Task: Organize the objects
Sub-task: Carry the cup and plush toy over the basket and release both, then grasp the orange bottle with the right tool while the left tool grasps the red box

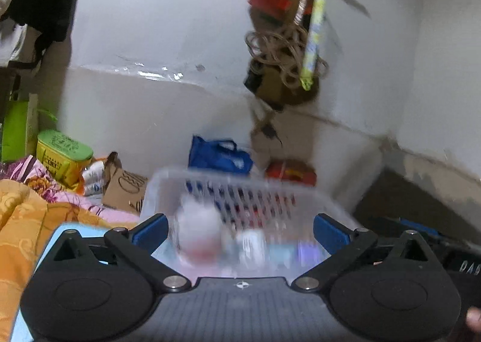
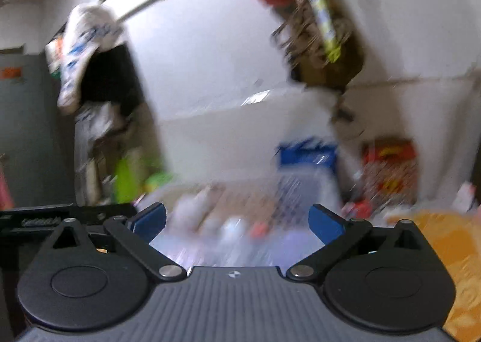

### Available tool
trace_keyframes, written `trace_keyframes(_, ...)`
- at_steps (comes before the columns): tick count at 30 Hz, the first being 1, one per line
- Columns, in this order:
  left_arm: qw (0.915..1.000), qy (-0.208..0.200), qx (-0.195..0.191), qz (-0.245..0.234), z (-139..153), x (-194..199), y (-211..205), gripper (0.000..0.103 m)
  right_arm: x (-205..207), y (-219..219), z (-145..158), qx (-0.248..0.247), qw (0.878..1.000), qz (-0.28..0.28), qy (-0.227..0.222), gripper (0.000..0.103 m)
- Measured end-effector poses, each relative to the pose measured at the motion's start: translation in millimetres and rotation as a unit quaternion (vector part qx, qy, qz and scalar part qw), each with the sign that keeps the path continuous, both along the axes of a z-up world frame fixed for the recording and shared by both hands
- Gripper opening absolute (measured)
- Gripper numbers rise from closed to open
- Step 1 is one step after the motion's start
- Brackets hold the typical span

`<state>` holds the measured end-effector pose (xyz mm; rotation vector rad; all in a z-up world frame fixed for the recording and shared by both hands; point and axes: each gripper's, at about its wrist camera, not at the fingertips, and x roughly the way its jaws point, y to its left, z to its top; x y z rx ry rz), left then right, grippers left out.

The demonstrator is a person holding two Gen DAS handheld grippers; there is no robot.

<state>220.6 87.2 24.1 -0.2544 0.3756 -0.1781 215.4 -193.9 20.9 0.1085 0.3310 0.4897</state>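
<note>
A clear plastic basket (image 1: pixel 210 182) with slotted walls sits just ahead of my left gripper (image 1: pixel 240 233). It holds a white bottle (image 1: pixel 200 229), a smaller white container (image 1: pixel 252 244) and other blurred items. My left gripper is open and empty, its blue pads on either side of the basket's near part. In the right wrist view the same basket (image 2: pixel 303 191) is blurred by motion, with small bottles (image 2: pixel 231 227) inside. My right gripper (image 2: pixel 237 221) is open and empty above it.
An orange blanket (image 1: pixel 27 221) lies left of the basket. A green-lidded yellow tin (image 1: pixel 61 152), a cardboard box (image 1: pixel 124 191), a blue bag (image 1: pixel 219 157) and a red box (image 1: pixel 290 172) stand along the white wall. A bundle of cord and boxes (image 1: pixel 285 53) hangs above.
</note>
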Motion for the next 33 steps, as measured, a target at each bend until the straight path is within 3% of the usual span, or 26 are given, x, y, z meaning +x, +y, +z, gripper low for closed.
trace_keyframes(4, 0.9977, 0.06, -0.021, -0.024, -39, -19, 17, 0.103, -19, 5, -38, 0.024, 0.998, 0.031, 0.057, 0.103)
trace_keyframes(6, 0.9963, 0.085, -0.011, -0.007, -54, -23, 23, 0.103, -14, 20, -51, -0.004, 0.996, 0.043, 0.076, 0.103)
trace_keyframes(12, 0.9939, 0.103, -0.006, 0.038, -69, -38, 44, 0.103, -15, 65, -71, -0.105, 0.992, 0.054, 0.043, 0.099)
trace_keyframes(14, 0.9928, 0.107, 0.005, 0.054, -71, -40, 47, 0.103, -11, 76, -77, -0.147, 0.987, 0.046, 0.043, 0.077)
trace_keyframes(15, 0.9923, 0.109, 0.007, 0.059, -72, -41, 48, 0.103, -8, 78, -80, -0.153, 0.986, 0.044, 0.047, 0.068)
trace_keyframes(16, 0.9919, 0.111, 0.005, 0.061, -74, -42, 50, 0.103, -6, 78, -82, -0.151, 0.986, 0.044, 0.053, 0.054)
trace_keyframes(17, 0.9919, 0.113, 0.005, 0.058, -76, -42, 51, 0.103, -9, 74, -84, -0.144, 0.987, 0.048, 0.054, 0.052)
trace_keyframes(21, 0.9929, 0.115, -0.006, 0.028, -82, -39, 45, 0.103, -25, 49, -70, -0.135, 0.989, 0.042, 0.045, 0.052)
trace_keyframes(23, 0.9933, 0.115, -0.003, 0.001, -83, -34, 34, 0.103, -28, 30, -63, -0.122, 0.99, 0.03, 0.061, 0.052)
trace_keyframes(30, 0.9878, 0.129, 0.08, -0.036, -89, -9, -18, 0.102, -29, -10, -62, -0.087, 0.991, 0.007, 0.097, 0.052)
trace_keyframes(33, 0.9842, 0.141, 0.104, -0.025, -95, 3, -28, 0.102, -32, -17, -61, -0.079, 0.992, 0.004, 0.096, 0.052)
